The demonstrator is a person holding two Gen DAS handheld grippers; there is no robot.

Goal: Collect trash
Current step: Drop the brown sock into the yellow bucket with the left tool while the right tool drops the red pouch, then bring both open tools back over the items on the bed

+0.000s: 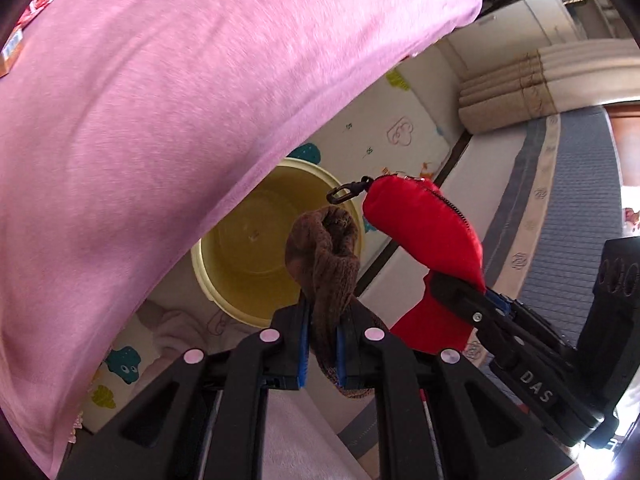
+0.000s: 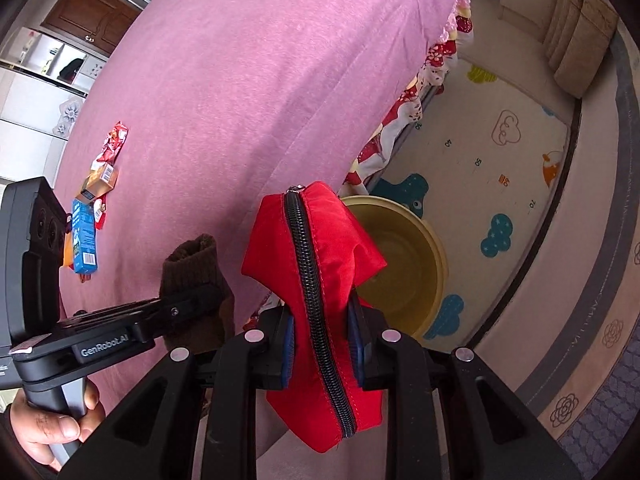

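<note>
Black plastic arms of the left tool squeeze a brown knitted sock between blue pads. It is soft and ribbed, bunched into a lump at the top. Just beside it, the right tool pinches a red cloth pouch, smooth and puffy, with a black zipper down its middle and a small black clip at one end. Both tools are closed tight on their things and point down.

Below them stands a round yellow plastic bucket on a soft play mat printed with clouds. A big pink sheet covers the bed next to the bucket. Far back on the sheet lie a blue box, a small brown box and shiny red wrappers. A hand grips the left tool's handle.
</note>
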